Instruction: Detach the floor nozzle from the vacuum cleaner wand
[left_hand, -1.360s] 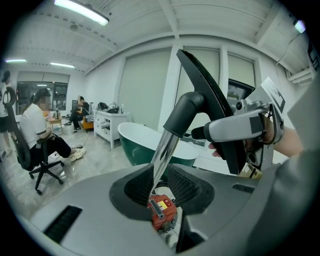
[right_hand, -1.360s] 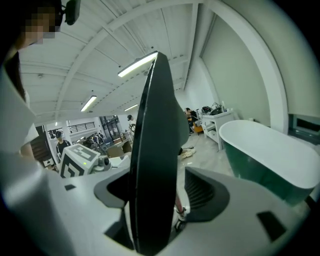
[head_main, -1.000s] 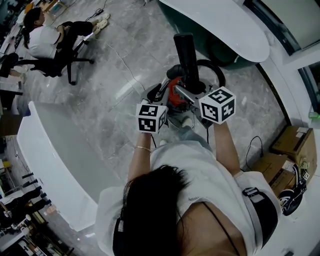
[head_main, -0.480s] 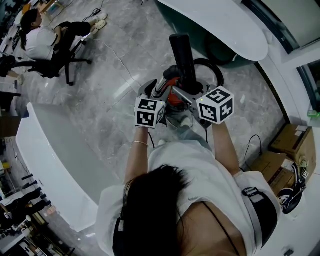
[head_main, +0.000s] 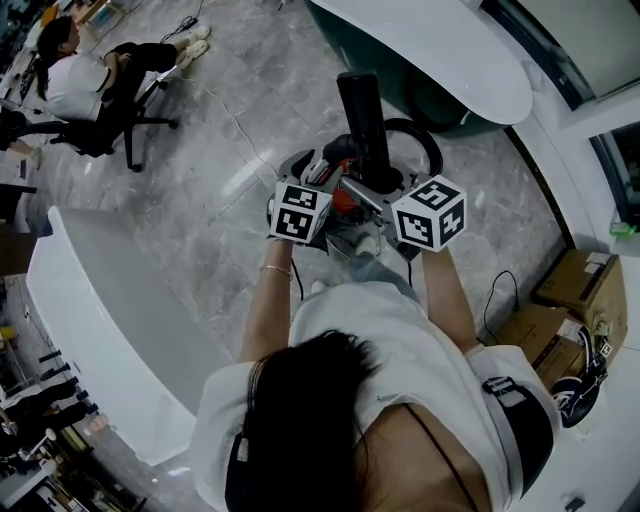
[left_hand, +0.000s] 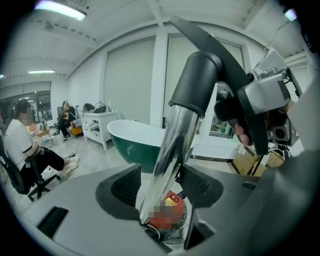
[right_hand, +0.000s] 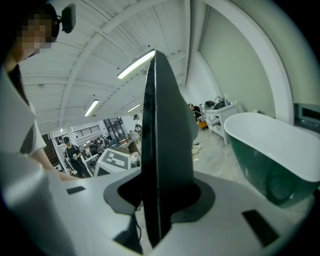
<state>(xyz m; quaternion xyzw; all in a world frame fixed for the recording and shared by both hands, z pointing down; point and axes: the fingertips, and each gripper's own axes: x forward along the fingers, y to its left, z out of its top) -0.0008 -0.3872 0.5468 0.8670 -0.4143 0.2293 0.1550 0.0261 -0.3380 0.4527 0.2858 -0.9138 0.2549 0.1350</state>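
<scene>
The vacuum's chrome wand (left_hand: 170, 150) rises from the red canister (head_main: 343, 198) into a dark grey cuff (left_hand: 197, 75) and on to the black floor nozzle (head_main: 362, 110). My left gripper (left_hand: 160, 182) straddles the chrome wand low down. Its jaws have just been opening, and the ribbed pads (left_hand: 125, 185) stand off the tube. My right gripper (right_hand: 159, 192) is shut on the black nozzle piece (right_hand: 162, 150), which stands edge-on between its pads. In the head view both marker cubes sit side by side, left gripper (head_main: 318, 175) and right gripper (head_main: 388, 182), just below the nozzle.
A green bathtub with a white rim (head_main: 440, 50) curves behind the vacuum. The black hose (head_main: 425, 135) loops beside the canister. A person sits on an office chair (head_main: 85, 85) at the far left. Cardboard boxes (head_main: 575, 290) and a cable (head_main: 500, 295) lie at the right, a white curved counter (head_main: 100, 330) at the left.
The left gripper has slid forward, up the picture, along the wand, and its jaws have spread apart. The right gripper and the nozzle have kept still.
</scene>
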